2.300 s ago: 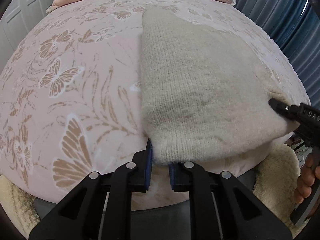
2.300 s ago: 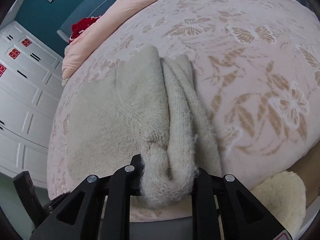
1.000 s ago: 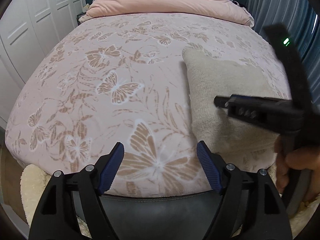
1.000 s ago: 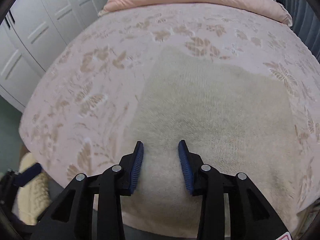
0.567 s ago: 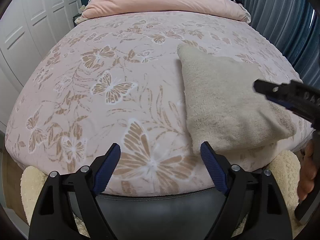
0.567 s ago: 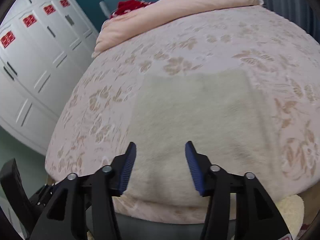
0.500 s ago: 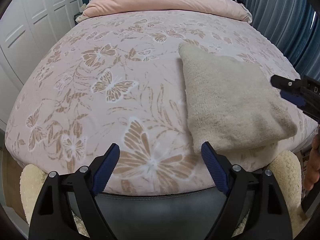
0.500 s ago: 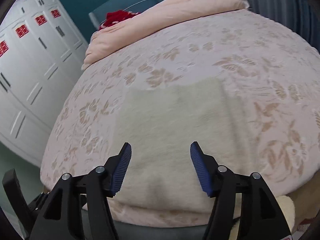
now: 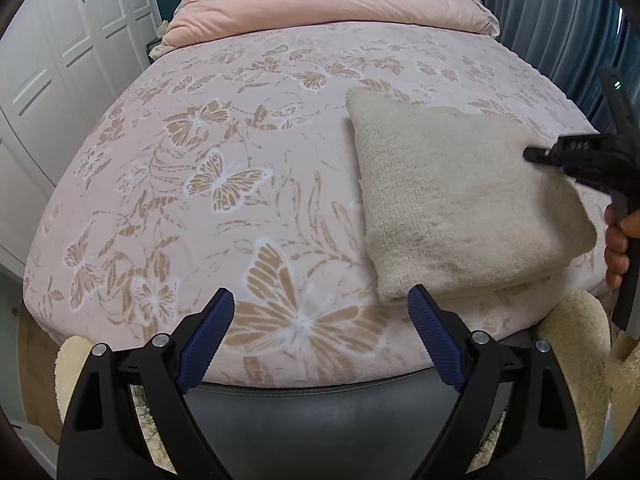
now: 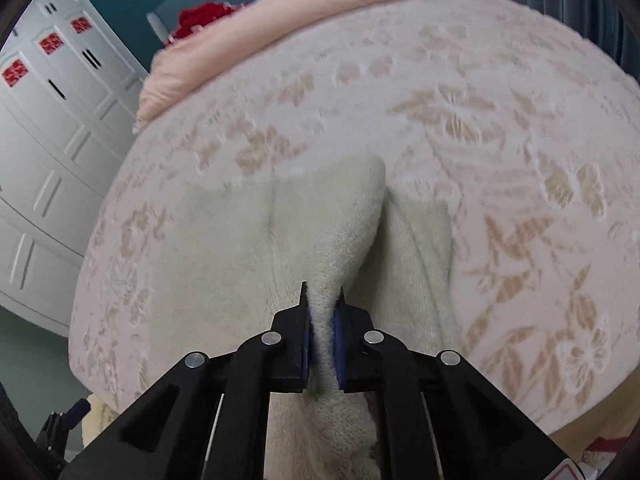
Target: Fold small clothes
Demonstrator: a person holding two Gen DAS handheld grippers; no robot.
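on the left we've got our left gripper (image 9: pixel 320 340) w/ jaws spread wide & opening more, nothing btwn them, hovering over the butterfly-print bedspread (image 9: pixel 224 168) near the bed's front edge. just right of it the folded cream knit sweater (image 9: pixel 460 200) lies flat on the spread. further right our right gripper (image 10: pixel 322 320) is closing, blue pads pinching a raised ridge of that sweater (image 10: pixel 280 232), fabric bunched btwn the jaws.

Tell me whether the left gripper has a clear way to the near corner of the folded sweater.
Probably yes. The left gripper, its jaws opening and empty, hangs just short of the sweater, with only bare bedspread between. The right gripper pinches the sweater's other side.
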